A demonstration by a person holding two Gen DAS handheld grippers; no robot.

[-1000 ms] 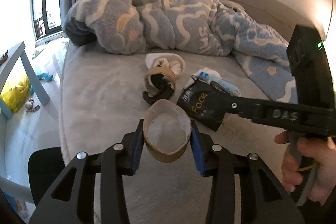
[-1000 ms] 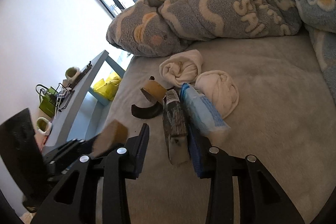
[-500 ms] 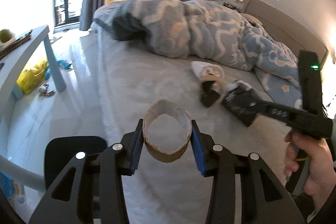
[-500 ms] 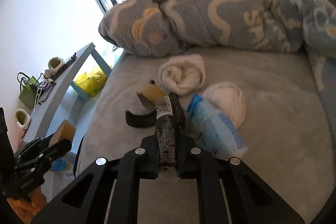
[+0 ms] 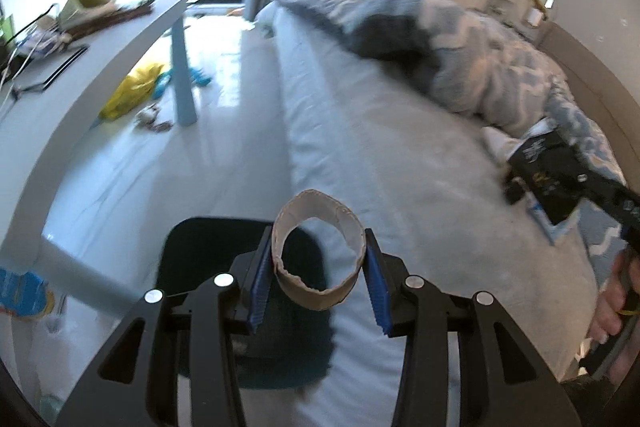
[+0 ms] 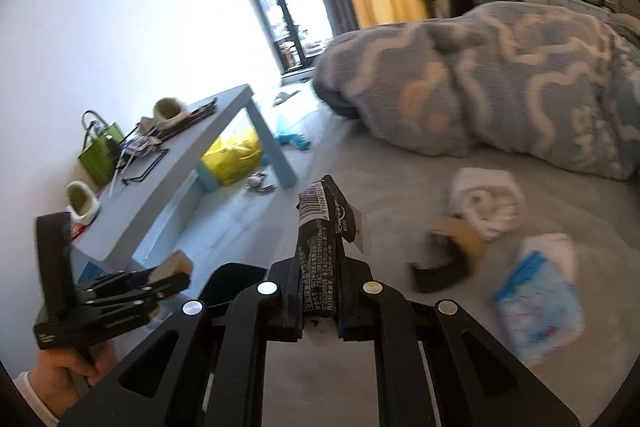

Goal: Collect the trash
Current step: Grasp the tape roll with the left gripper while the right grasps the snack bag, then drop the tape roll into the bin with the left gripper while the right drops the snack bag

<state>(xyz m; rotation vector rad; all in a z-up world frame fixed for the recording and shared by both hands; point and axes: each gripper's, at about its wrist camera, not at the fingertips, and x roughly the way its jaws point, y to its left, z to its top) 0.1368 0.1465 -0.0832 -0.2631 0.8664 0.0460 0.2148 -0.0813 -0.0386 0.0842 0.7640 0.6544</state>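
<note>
My left gripper (image 5: 318, 275) is shut on a brown cardboard tape ring (image 5: 318, 247) and holds it over the bed's edge, above a black bin (image 5: 240, 291) on the floor. My right gripper (image 6: 319, 301) is shut on a black crumpled wrapper (image 6: 324, 247) with a barcode, lifted off the bed; it also shows in the left wrist view (image 5: 544, 171). The left gripper shows in the right wrist view (image 6: 168, 277). On the bed lie a blue and white tissue pack (image 6: 536, 303), a brown and black tape scrap (image 6: 448, 255) and rolled white socks (image 6: 486, 203).
A grey bed (image 5: 380, 147) carries a blue patterned blanket (image 6: 500, 83). A light blue side table (image 6: 180, 179) with cups and a green bag stands left. A yellow bag (image 6: 236, 155) and small items lie on the floor.
My right gripper closed on the black wrapper and lifted it off the bed. Both grippers swung left toward the bed's edge; the left one now holds the ring above the black bin.
</note>
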